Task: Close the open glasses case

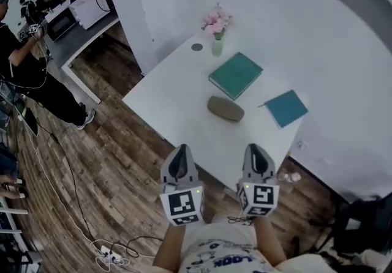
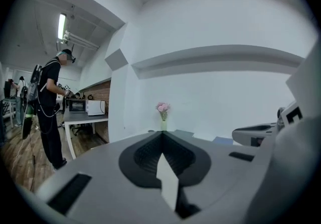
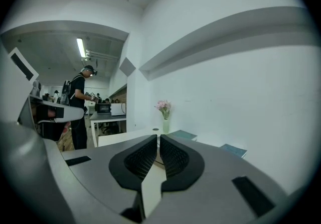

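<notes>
The case (image 1: 225, 108) lies near the middle of the white tabletop (image 1: 177, 112), well apart from both claws. From the head view it reads as one low, rounded oval with no raised lid to be seen. It may therefore already be shut, though at this size a narrow gap along its seam could not be ruled out. If it is open at all, the whole closing is judged to be left to do, since nothing is touching it.

The left claw (image 1: 181, 149) and the right claw (image 1: 255, 148) are held over the tabletop's near edge. Both are clenched and empty, with the ribbed black pads pressed together in each gripper view.

The case looks matte, grey-brown and smooth, like a pebble. A green book (image 1: 236, 74) with a flat cover lies beyond it, and a thinner blue notebook (image 1: 286, 108) lies to its right. At the far corner a slim pale vase (image 1: 217, 45) holds pink flowers (image 1: 216, 22), and a small dark disc (image 1: 196, 47) lies just left of it. The tabletop is plain and glossless.
</notes>
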Demonstrator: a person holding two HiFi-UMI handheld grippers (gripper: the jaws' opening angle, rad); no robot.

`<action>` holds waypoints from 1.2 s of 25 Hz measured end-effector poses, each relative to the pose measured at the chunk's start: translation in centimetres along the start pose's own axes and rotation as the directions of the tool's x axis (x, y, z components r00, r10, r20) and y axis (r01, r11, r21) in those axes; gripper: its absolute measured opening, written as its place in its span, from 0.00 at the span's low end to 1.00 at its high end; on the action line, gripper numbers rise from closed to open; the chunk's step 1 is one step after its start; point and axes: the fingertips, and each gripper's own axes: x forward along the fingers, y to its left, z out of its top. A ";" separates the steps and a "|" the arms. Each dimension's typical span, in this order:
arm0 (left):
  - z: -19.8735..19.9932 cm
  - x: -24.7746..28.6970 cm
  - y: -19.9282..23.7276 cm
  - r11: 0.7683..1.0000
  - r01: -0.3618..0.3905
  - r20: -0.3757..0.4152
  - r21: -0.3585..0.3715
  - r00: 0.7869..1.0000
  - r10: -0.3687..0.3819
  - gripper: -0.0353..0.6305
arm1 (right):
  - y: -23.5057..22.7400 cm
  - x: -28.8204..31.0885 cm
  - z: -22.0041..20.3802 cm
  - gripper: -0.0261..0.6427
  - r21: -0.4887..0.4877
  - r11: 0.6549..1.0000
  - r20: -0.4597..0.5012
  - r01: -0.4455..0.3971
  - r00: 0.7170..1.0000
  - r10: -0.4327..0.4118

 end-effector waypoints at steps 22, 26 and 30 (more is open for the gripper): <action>-2.7 26.4 3.3 0.795 0.580 -0.279 0.177 0.804 -0.525 0.05 | -0.6 19.3 -1.1 0.16 0.002 0.986 -0.312 0.170 0.937 -0.160; -6.0 28.4 2.0 0.694 0.692 -0.379 0.199 0.707 -0.597 0.05 | 0.4 21.5 -2.2 0.26 -0.018 1.000 -0.385 0.015 0.923 -0.020; -9.3 29.8 0.5 0.566 0.788 -0.471 0.242 0.605 -0.642 0.05 | 1.3 22.6 -4.1 0.33 -0.080 0.976 -0.497 -0.202 0.857 0.137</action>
